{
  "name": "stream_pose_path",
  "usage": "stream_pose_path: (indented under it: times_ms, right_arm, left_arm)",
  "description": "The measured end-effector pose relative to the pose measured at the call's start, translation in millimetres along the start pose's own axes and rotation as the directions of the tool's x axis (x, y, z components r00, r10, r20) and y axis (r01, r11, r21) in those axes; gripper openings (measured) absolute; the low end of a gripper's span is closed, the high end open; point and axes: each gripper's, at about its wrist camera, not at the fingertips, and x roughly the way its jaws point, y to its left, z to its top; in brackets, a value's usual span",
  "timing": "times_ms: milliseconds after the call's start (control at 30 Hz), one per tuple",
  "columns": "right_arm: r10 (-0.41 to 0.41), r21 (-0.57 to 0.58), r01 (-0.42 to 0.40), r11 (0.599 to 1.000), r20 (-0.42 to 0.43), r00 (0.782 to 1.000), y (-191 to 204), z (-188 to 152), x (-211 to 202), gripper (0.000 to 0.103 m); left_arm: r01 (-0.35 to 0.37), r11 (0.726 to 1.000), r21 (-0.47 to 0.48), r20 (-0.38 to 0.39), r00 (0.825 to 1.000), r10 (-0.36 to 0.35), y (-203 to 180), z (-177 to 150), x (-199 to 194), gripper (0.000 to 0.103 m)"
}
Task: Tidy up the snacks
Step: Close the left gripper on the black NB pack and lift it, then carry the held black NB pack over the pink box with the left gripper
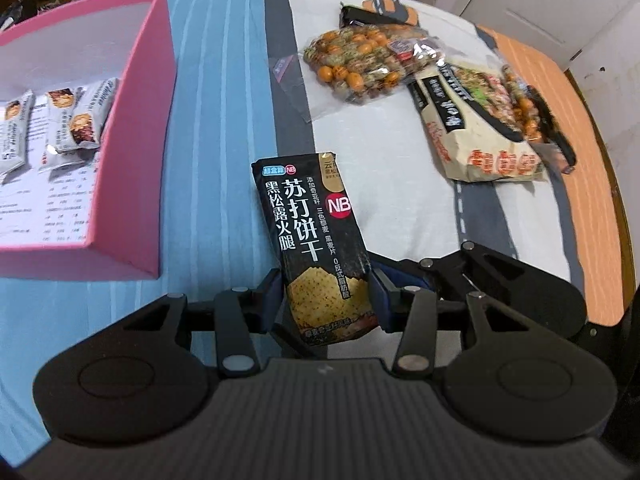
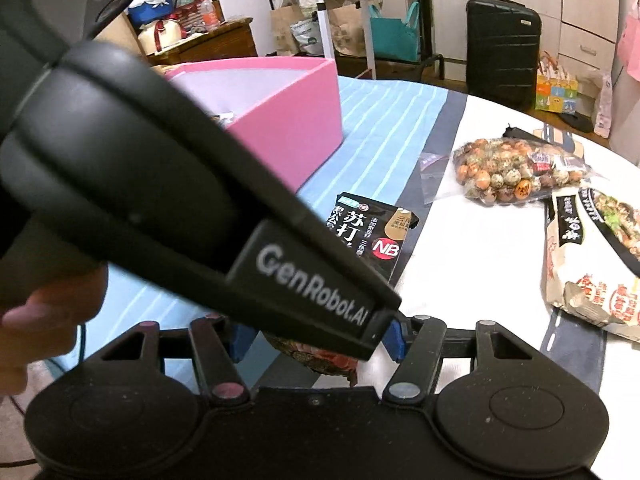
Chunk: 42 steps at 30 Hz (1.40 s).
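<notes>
My left gripper [image 1: 325, 304] is shut on the near end of a black soda-cracker packet [image 1: 316, 240], which points away over the bedspread. The same packet shows in the right wrist view [image 2: 372, 232], half hidden behind the left gripper's body [image 2: 200, 208]. My right gripper [image 2: 316, 344] sits just behind the left one with its blue pads apart and the packet's near end between them; whether the pads touch it is hidden. The pink box [image 1: 132, 128] at the left holds a few white snack bars [image 1: 76, 120].
A clear bag of round orange and speckled sweets [image 1: 360, 60] and a cream noodle bag [image 1: 476, 128] lie at the right on the white part of the bedspread. A small clear empty bag [image 1: 292, 80] lies near them. A black suitcase [image 2: 502, 48] and clutter stand beyond the bed.
</notes>
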Motion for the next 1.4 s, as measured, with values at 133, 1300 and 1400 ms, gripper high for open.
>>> stream_pose_path:
  times_ms: [133, 1300, 1400]
  right_arm:
    - [-0.004, -0.019, 0.003, 1.0, -0.004, 1.0, -7.9, 18.9, -1.2, 0.066]
    - [0.099, -0.437, -0.042, 0.899, 0.11, 0.989, 91.2, 127.6, -14.0, 0.066]
    - [0.118, -0.45, -0.07, 0.89, 0.079, 0.99, 89.8, 140.2, 10.4, 0.066]
  left_arm:
    - [0.037, 0.999, -0.014, 0.031, 0.999, -0.036, 0.2, -9.6, -20.6, 0.045]
    - [0.02, 0.979, -0.205, 0.288, 0.957, 0.041, 104.0, 37.8, -145.6, 0.045]
    - [0.016, 0.962, -0.273, 0.287, 0.956, 0.065, 124.6, 46.5, -129.4, 0.045]
